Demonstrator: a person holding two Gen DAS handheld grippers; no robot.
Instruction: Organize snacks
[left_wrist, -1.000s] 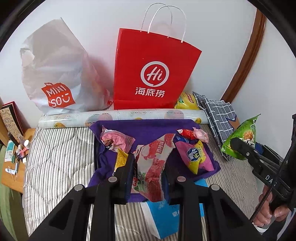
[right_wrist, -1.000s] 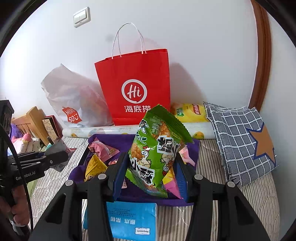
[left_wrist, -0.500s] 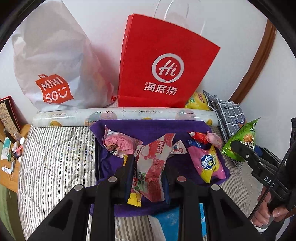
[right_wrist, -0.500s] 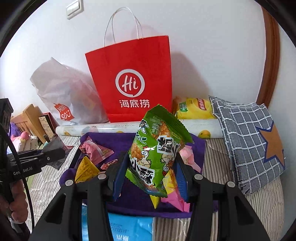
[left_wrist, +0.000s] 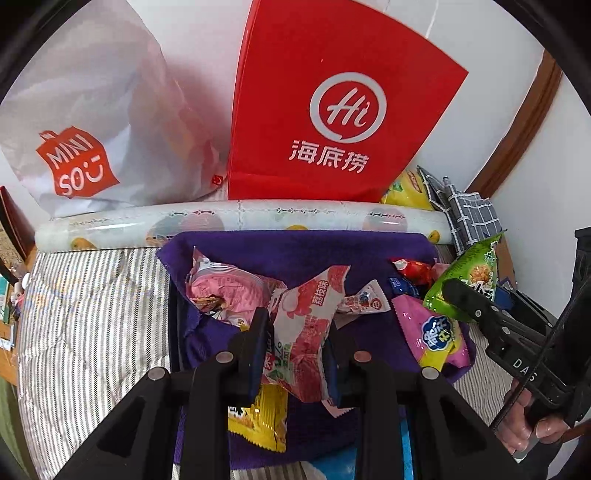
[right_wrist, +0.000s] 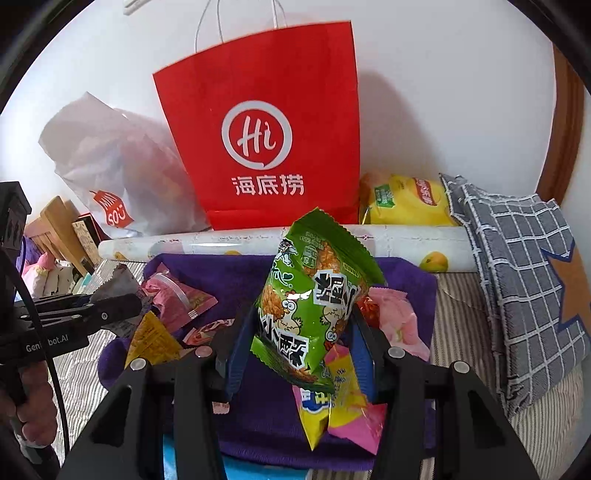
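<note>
My left gripper (left_wrist: 295, 343) is shut on a pink lychee snack packet (left_wrist: 306, 325) and holds it above a purple cloth (left_wrist: 295, 247) strewn with several snack packets. My right gripper (right_wrist: 301, 343) is shut on a green snack bag (right_wrist: 314, 295), held over the same purple cloth (right_wrist: 229, 269). The green bag also shows at the right of the left wrist view (left_wrist: 469, 277). A red Hi paper bag (left_wrist: 332, 110) stands upright against the wall behind the cloth, also in the right wrist view (right_wrist: 266, 140).
A white Miniso plastic bag (left_wrist: 92, 122) leans left of the red bag. A patterned roll (left_wrist: 240, 221) lies between the bags and the cloth. A yellow chip bag (right_wrist: 406, 199) and a grey checked cushion (right_wrist: 524, 266) sit at the right. Striped bedding (left_wrist: 92, 314) lies left.
Both grippers have moved forward and closer to the red bag, each still holding its packet. The red bag now looms larger in both views.
</note>
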